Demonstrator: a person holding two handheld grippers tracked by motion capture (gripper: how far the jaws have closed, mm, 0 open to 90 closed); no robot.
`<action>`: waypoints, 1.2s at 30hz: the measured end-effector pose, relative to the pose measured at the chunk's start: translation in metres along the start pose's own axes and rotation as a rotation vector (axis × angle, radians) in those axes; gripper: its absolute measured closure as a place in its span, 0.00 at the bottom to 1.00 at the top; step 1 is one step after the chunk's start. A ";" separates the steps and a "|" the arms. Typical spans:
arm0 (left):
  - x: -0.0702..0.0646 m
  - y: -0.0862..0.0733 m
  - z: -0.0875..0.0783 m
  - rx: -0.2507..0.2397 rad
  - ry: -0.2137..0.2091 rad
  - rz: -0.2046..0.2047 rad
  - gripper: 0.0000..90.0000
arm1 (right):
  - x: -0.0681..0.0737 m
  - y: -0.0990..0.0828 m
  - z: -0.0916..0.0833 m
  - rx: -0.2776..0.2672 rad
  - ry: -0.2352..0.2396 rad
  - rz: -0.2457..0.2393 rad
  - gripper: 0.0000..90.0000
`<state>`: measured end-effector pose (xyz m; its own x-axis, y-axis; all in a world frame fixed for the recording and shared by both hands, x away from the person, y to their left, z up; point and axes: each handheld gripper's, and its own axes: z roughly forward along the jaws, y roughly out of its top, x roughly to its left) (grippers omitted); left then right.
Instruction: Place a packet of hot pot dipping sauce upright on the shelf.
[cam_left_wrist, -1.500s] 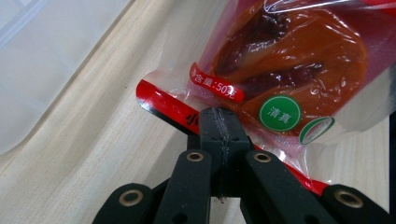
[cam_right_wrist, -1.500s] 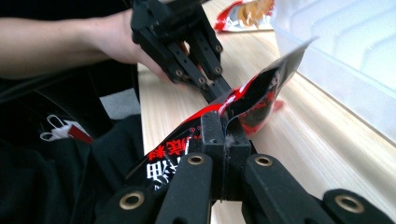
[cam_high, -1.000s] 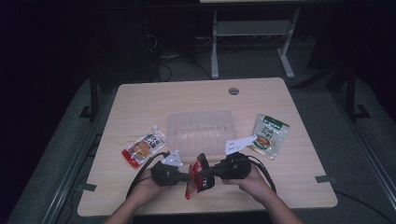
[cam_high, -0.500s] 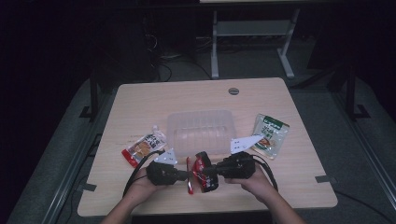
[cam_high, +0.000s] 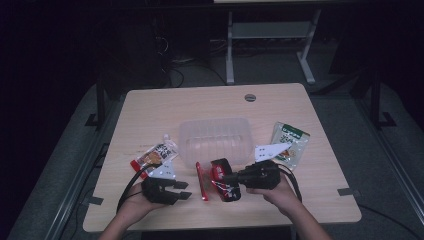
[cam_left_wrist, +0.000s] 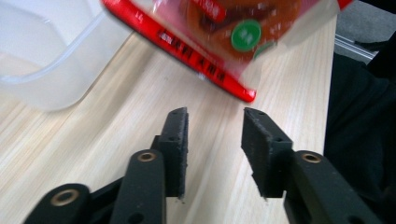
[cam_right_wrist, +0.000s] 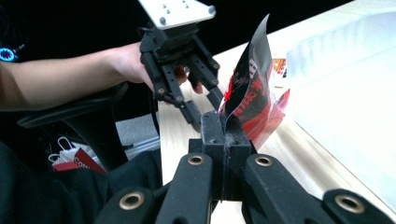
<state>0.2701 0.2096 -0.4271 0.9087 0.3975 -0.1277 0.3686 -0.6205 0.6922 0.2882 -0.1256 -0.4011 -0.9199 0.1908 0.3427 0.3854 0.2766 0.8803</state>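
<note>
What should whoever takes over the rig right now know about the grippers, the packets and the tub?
Right gripper: shut on the red-black packet, held just above the table in front of the tub.
Left gripper: fingers have just been opening, nothing between them; it has let go of the packet and sits to its left.
Snack packet lies left of the tub, green packet right of it.
Done: packet handed to the right gripper alone.
Left: probably put it in the tub, which looks empty, then the other two.
</note>
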 end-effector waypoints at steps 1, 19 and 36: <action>-0.001 -0.002 -0.002 0.001 0.006 -0.004 0.61 | 0.000 0.001 -0.003 -0.010 0.001 0.000 1.00; 0.004 -0.025 -0.006 0.035 0.063 -0.058 0.28 | 0.000 0.007 -0.022 -0.045 -0.040 0.000 1.00; 0.005 -0.025 -0.005 0.020 0.060 -0.080 0.25 | -0.008 0.027 -0.046 -0.100 -0.107 -0.012 1.00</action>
<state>0.2646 0.2305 -0.4409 0.8629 0.4861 -0.1385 0.4440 -0.5982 0.6671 0.3027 -0.1624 -0.3647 -0.9095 0.2885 0.2994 0.3599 0.1855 0.9144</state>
